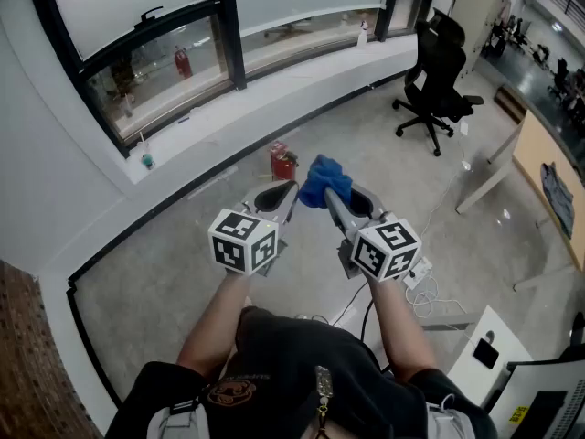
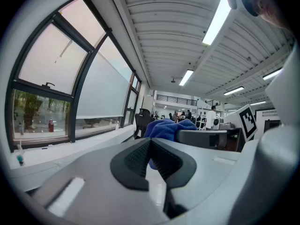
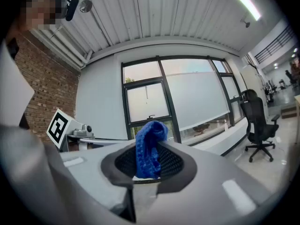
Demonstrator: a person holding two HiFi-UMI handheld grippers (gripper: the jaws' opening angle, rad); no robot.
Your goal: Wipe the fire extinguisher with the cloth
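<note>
The right tool (image 1: 334,199) pinches the blue cloth (image 1: 325,179) (bunched upright between its jaws), while the left tool (image 1: 291,188) is pressed together, empty. The red fire extinguisher (image 1: 284,163) stands on the floor (image 1: 183,245) just beyond them.

A big dark-framed window (image 1: 137,44) curves along the white wall (image 1: 37,154). Below it lies grey floor (image 1: 164,273); right of it stands a black office chair (image 1: 439,71).

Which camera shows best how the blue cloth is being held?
The right gripper view: close up, the blue cloth stands pinched between the right tongs. The head view shows it only as a small bundle at those tongs' tip. The left gripper view shows just its top beyond the shut left tongs.
</note>
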